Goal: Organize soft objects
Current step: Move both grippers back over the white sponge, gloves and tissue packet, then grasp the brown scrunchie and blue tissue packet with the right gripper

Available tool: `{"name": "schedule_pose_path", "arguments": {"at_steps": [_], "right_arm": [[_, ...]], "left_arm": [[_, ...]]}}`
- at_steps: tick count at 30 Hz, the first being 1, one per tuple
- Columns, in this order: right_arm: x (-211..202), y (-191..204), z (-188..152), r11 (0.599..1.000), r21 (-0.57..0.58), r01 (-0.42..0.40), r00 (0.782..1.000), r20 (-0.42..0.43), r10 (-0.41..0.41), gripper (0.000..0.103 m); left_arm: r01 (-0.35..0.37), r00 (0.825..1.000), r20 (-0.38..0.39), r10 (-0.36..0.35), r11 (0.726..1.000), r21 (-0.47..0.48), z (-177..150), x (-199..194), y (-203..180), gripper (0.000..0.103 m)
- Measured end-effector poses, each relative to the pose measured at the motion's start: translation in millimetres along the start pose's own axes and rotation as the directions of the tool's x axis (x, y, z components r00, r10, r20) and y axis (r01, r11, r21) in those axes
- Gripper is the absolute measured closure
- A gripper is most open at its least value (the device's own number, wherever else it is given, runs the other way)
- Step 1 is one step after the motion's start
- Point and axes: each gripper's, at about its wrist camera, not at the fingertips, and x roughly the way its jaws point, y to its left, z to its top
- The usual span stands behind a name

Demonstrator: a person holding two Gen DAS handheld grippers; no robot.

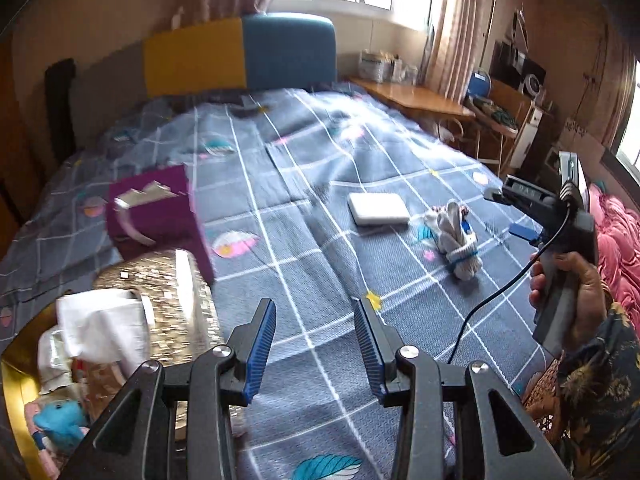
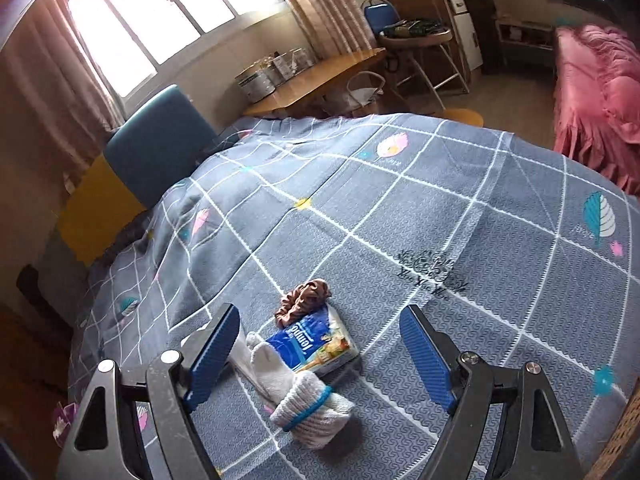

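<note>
A bundle of white gloves tied with a blue band lies on the grey checked bedspread. It rests against a blue tissue pack and a brown scrunchie. My right gripper hovers over them, open, with the pads off all three. In the left wrist view the gloves lie mid-right, with a hand holding the right gripper beyond them. My left gripper is open and holds nothing. Beside it, a glittery gold box holds a white cloth and a blue plush.
A purple box stands behind the gold one. A flat white case lies on the bed near the gloves. The yellow and blue headboard, a wooden desk and pink bedding border the bed.
</note>
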Motion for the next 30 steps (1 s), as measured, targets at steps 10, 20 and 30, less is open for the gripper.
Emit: {"name": "schedule_pose_path", "arguments": {"at_steps": [10,20,30], "right_arm": [[53.0,14.7,-32.7,0.994,-0.108,0.024,0.951,-0.303,-0.056,0.013],[40.3,1.8,-4.1,1.000,-0.011,0.002,0.981,-0.192,-0.004,0.013],[127.6,15.0,29.4,0.990,-0.107,0.086,0.950,-0.292,-0.114,0.040]], "left_arm": [[0.013,0.994,-0.113,-0.004,0.997,0.077,22.5,60.1,-35.8,0.058],[0.046,0.988,-0.153,-0.032,0.995,0.093,22.1,83.1,-46.6,0.058],[0.072,0.983,-0.173,-0.067,0.997,0.027,16.6,92.8,-36.3,0.058]]}}
